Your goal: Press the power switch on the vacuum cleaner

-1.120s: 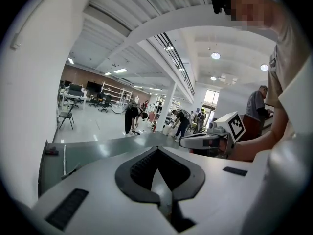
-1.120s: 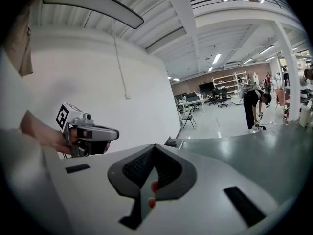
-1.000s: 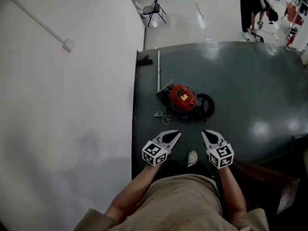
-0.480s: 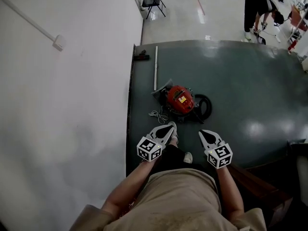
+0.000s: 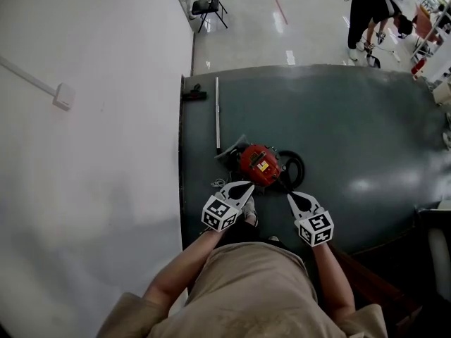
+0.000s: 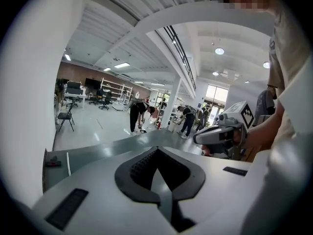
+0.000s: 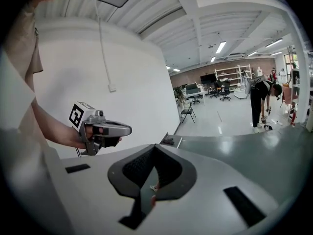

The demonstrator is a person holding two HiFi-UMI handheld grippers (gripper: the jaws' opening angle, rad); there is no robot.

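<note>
The red vacuum cleaner (image 5: 258,164) sits on the dark green floor mat (image 5: 352,132), with its black hose (image 5: 294,169) coiled at its right side. My left gripper (image 5: 248,186) hovers just short of the vacuum's near left side, jaws shut and holding nothing. My right gripper (image 5: 290,196) hangs at the near right, by the hose, also shut and empty. Both gripper views look level across the room; the left gripper (image 6: 156,151) and right gripper (image 7: 155,146) show their tips meeting. The vacuum's switch cannot be made out.
A white wall (image 5: 91,118) runs along the mat's left edge. A metal tube (image 5: 217,115) and a black floor nozzle (image 5: 194,94) lie beyond the vacuum, with a white cord (image 5: 218,183) beside it. A folding chair (image 5: 208,5) and a bending person (image 5: 370,13) are farther off.
The person has stepped forward, so the vacuum now lies right in front of both grippers instead of well ahead of them. Both grippers have stayed shut.
</note>
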